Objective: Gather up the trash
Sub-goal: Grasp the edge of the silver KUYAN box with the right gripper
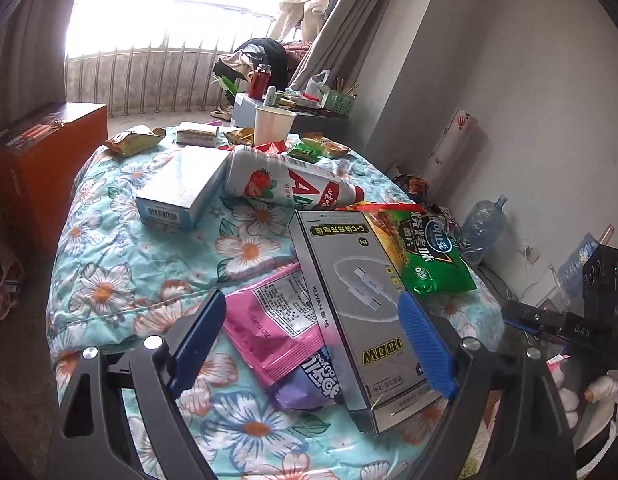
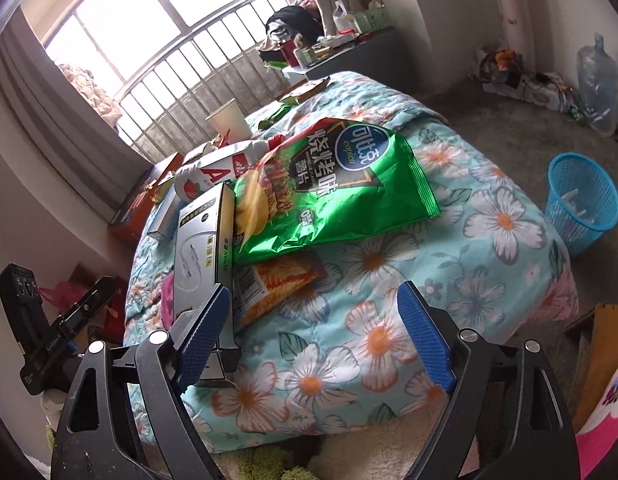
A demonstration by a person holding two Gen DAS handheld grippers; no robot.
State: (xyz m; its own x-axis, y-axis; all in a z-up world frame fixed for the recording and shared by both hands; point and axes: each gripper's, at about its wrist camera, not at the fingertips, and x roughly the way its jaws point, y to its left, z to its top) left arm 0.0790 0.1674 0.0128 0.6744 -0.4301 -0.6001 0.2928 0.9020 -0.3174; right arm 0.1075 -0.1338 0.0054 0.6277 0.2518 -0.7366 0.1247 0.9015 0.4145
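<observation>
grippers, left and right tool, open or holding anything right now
Left tool: open, straddling the grey cable box, not gripping.
Right tool: open, holding nothing.

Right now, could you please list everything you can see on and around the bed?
quilt: one, turquoise with flowers, covers the bed
grey box: one, silver, near edge, on the pink packet
pink packet: one, under the grey box
green bag: one, mid-bed, right of the grey box
orange packet: one, under the green bag
bottle: one, white, strawberry label, lying down
blue box: one, pale, left of the bottle
cup: one, white, far edge
basket: one, blue, on the floor
left claw: open around the grey box's near end
right claw: open, over the quilt
</observation>
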